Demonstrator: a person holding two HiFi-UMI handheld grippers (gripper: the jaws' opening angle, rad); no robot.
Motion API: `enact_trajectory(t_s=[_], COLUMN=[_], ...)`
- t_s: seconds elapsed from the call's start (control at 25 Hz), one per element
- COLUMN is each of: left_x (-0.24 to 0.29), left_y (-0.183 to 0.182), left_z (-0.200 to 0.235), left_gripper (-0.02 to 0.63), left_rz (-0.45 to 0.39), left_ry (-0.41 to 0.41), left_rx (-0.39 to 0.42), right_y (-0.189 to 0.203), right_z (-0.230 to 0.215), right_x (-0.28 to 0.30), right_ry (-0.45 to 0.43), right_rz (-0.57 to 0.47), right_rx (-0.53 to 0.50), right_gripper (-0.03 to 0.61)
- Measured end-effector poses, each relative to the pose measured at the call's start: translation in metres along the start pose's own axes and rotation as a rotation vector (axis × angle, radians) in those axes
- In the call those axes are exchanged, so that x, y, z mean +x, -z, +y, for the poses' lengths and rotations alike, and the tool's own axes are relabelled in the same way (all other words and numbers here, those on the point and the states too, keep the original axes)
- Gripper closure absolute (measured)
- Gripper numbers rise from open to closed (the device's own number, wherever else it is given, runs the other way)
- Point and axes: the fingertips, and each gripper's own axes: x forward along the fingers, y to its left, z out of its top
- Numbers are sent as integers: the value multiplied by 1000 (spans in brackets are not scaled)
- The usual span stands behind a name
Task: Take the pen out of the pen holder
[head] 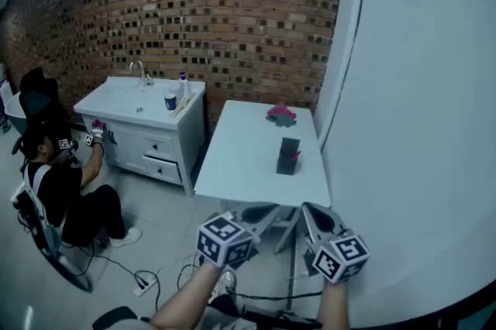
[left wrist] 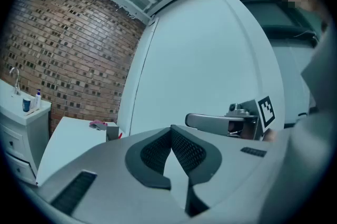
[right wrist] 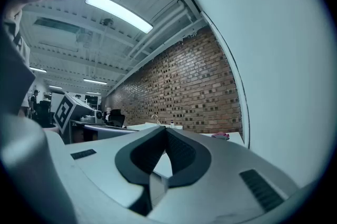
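Observation:
A dark pen holder [head: 287,156] stands on the white table [head: 240,166] near its right edge, with a red pen [head: 296,156] sticking out of it. In the left gripper view the pen holder [left wrist: 112,133] and the red pen [left wrist: 120,135] show small and far off. My left gripper [head: 260,214] and right gripper [head: 315,216] hover side by side in front of the table's near edge, well short of the holder. The left gripper [left wrist: 171,131] has its jaws closed together on nothing. So does the right gripper [right wrist: 165,131].
A pink and teal cloth [head: 280,115] lies at the table's far end. A white sink cabinet [head: 143,115] stands left of the table against the brick wall. A person [head: 66,185] sits on the floor by it. Cables [head: 147,282] trail over the floor; a white wall closes the right side.

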Motion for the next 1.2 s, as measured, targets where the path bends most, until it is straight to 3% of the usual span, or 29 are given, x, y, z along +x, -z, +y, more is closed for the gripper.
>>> enact_trajectory(t_s=[0.48,1.2], left_x=[33,90], left_y=[-4,-5], left_z=[32,135], left_gripper=[607,607], left_rz=[22,45], left_ry=[-11,44], left_rx=[1,-45], right_y=[3,16], right_z=[-34,-93], right_x=[32,130], right_ry=[6,69], right_rz=[33,79], right_rx=[18,40], right_gripper=[575,575])
